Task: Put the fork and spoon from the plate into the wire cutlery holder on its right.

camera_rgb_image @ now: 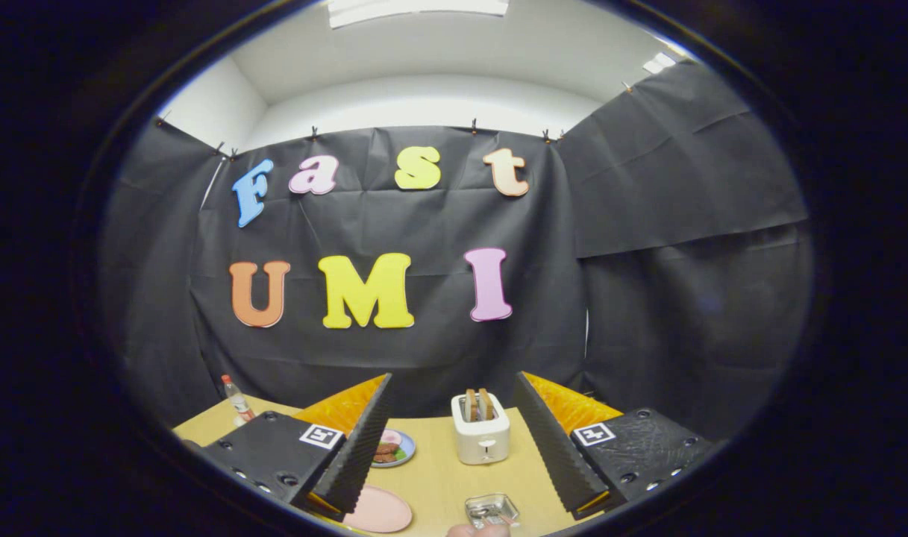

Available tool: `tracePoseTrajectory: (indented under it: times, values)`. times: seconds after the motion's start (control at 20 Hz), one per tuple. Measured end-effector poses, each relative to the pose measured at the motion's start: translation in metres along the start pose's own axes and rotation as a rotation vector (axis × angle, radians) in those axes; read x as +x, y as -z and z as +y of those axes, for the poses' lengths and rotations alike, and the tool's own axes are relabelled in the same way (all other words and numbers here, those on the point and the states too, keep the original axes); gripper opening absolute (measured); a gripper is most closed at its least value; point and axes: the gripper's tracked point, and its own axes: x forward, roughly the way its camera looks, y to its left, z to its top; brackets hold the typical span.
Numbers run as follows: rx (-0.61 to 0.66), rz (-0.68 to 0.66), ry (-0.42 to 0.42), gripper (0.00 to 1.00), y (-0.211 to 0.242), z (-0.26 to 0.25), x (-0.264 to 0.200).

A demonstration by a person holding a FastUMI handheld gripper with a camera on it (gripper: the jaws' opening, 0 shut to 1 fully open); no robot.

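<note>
Your gripper (454, 440) hangs released above the surface (439, 477), fingers spread wide and grasping nothing. Between them, beyond the tips, stands a white toaster (481, 432); nearer you lie a pink plate (379, 511), partly hidden by the left finger, and the wire cutlery holder (491, 509) to its right. A small plate of food (394, 447) sits beside the left finger, a bottle (237, 399) at the surface's far left.
</note>
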Motion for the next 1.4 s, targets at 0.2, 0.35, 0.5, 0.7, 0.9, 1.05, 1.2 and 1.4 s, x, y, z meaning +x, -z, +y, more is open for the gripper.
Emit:
tracePoseTrajectory:
  times: [0.2, 0.35, 0.5, 0.7, 0.9, 1.05, 1.2, 1.4]
  values:
    - [0.018, 0.009, 0.002, 0.96, 0.003, 0.000, 0.002]
    - [0.033, 0.018, 0.007, 0.96, 0.008, -0.001, 0.003]
    - [0.042, 0.015, 0.020, 0.96, 0.007, -0.003, 0.005]
    - [0.051, 0.032, 0.011, 0.96, 0.012, 0.003, 0.004]
    - [0.046, 0.030, 0.010, 0.96, 0.013, 0.007, 0.006]
    - [0.049, 0.031, 0.012, 0.96, 0.013, 0.007, 0.006]
    - [0.052, 0.028, 0.016, 0.96, 0.013, 0.007, 0.005]
    - [0.047, 0.023, 0.020, 0.96, 0.011, 0.006, 0.004]
